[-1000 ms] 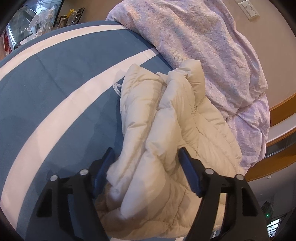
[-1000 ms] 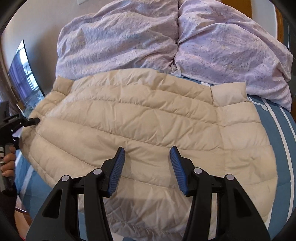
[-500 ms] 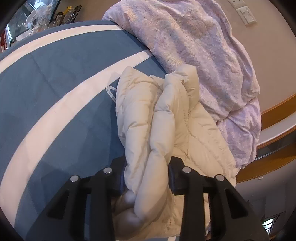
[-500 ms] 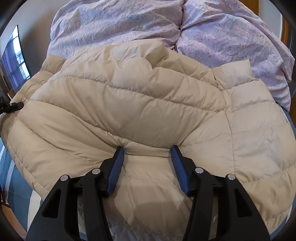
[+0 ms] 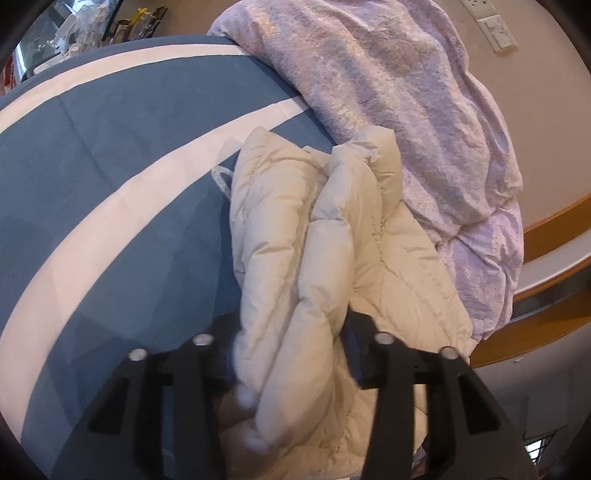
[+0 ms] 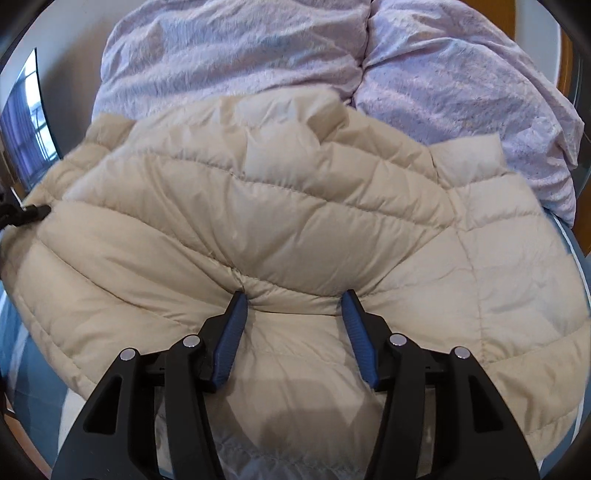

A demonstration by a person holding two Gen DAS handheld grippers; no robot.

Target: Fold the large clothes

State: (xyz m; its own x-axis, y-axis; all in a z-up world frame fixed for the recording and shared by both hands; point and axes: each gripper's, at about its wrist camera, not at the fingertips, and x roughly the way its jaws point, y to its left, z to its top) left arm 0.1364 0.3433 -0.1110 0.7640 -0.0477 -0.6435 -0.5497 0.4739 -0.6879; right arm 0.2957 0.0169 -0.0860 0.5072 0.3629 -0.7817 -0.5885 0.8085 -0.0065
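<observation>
Jacket (image 5: 325, 258) bunched between the left claw (image 5: 291, 328) fingers, clamped; right claw (image 6: 291, 306) spread open, tips pressing its quilted surface (image 6: 280, 221), bed (image 5: 92, 166) beneath.

No readable txt, labels, brands or nos. in either view. Jacket (image 5: 325, 258) shows no logo or tag w/ print. Duvet (image 5: 406, 110) has only a faint pattern, no letters. Bed sheet (image 5: 110, 147) is plain stripes. Wall switch plate (image 5: 496, 27) carries no legible marking. Clutter on the far shelf (image 5: 85, 26) is too small and blurred to read.
</observation>
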